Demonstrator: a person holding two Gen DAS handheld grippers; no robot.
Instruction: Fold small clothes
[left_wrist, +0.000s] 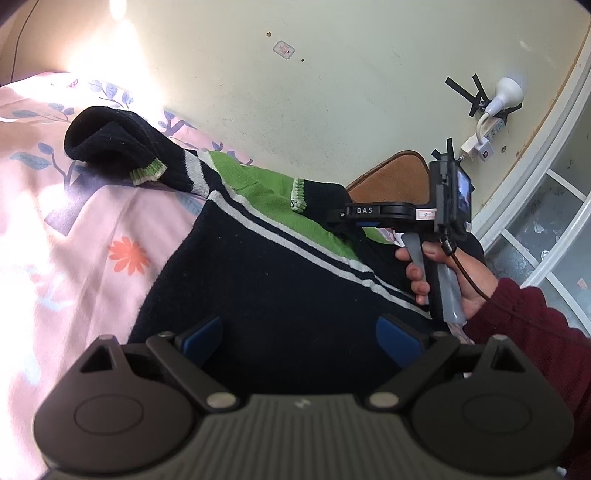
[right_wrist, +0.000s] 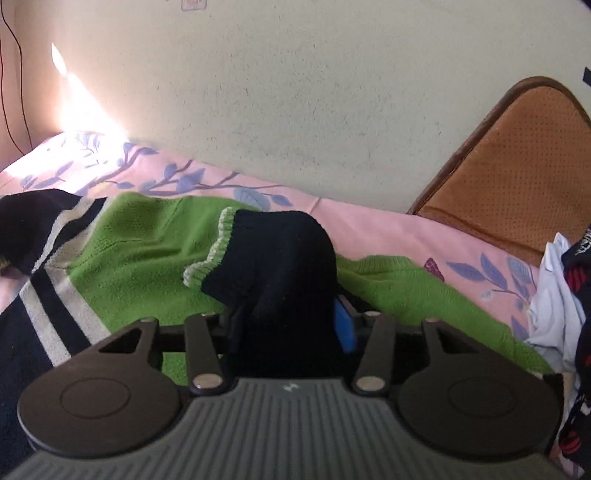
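Observation:
A small navy sweater (left_wrist: 266, 288) with a green yoke and white stripes lies on the pink floral bedsheet (left_wrist: 74, 229). Its left sleeve (left_wrist: 110, 144) is folded across the top. My left gripper (left_wrist: 301, 332) is open just above the navy body, blue pads apart. My right gripper (right_wrist: 291, 325) is shut on the right sleeve (right_wrist: 280, 251), whose green-white cuff droops over the green yoke (right_wrist: 140, 251). The right gripper also shows in the left wrist view (left_wrist: 340, 216), held by a hand at the sweater's far right side.
A pale wall (left_wrist: 332, 74) runs behind the bed. A brown headboard (right_wrist: 517, 158) stands at the right. A pile of other clothes (right_wrist: 561, 288) lies at the right edge. A power strip and bulb (left_wrist: 495, 110) are taped to the wall.

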